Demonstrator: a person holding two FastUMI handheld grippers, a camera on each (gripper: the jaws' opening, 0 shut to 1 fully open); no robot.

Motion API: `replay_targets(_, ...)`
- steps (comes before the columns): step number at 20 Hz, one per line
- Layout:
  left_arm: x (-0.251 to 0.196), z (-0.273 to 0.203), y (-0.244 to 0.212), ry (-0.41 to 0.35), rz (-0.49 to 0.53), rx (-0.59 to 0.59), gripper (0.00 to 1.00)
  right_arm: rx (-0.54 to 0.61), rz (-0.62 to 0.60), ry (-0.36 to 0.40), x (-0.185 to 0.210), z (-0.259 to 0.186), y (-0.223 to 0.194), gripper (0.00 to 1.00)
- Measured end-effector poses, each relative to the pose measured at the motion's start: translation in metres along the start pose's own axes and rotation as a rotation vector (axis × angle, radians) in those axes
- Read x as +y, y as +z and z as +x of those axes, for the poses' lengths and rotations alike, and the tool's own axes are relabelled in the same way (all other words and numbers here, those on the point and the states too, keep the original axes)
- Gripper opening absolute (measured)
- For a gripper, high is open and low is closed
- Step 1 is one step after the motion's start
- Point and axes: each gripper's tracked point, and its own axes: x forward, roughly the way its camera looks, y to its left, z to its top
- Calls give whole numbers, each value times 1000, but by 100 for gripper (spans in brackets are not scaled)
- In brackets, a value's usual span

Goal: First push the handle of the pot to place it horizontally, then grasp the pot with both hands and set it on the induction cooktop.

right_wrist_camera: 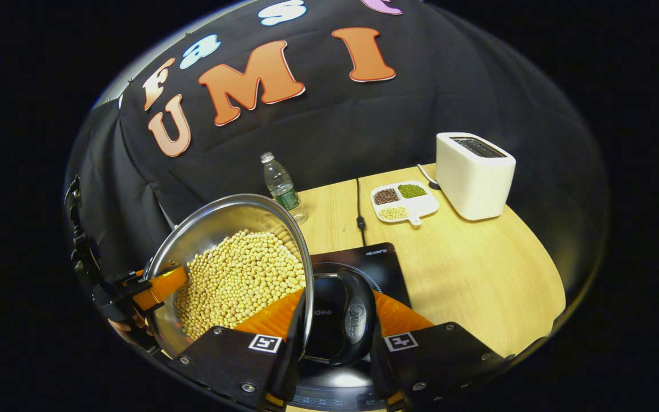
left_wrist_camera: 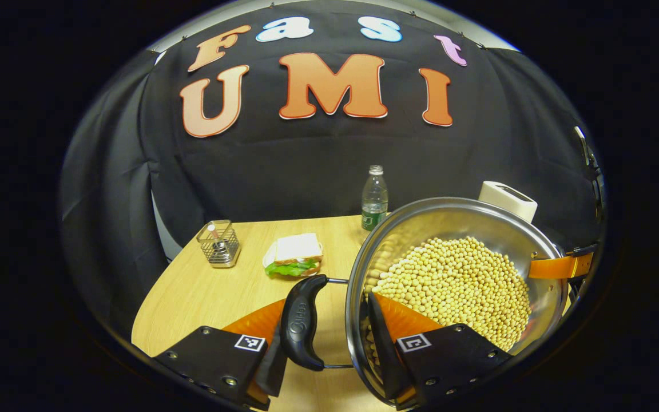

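In the left gripper view, the left gripper (left_wrist_camera: 329,355) is reaching in from the bottom centre, its jaws clenching around the pot's (left_wrist_camera: 455,217) near rim and black side handle (left_wrist_camera: 302,323). The pot, full of soybeans (left_wrist_camera: 458,289), is sitting tilted at lower right. In the right gripper view, the right gripper (right_wrist_camera: 335,352) is coming up from the bottom, grasping the opposite black handle (right_wrist_camera: 355,326) and rim; the pot is hanging at lower left above the induction cooktop (right_wrist_camera: 364,260) on the wooden table (right_wrist_camera: 478,269).
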Motion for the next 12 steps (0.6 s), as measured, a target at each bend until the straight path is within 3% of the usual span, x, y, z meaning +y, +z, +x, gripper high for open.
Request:
replay_targets(11, 7, 1, 5, -40, 11, 10, 68, 7, 26, -62, -55, 20, 1, 51)
replay_targets(12, 8, 1, 5, -38, 12, 16, 68, 10, 24, -68, -57, 23, -2, 46)
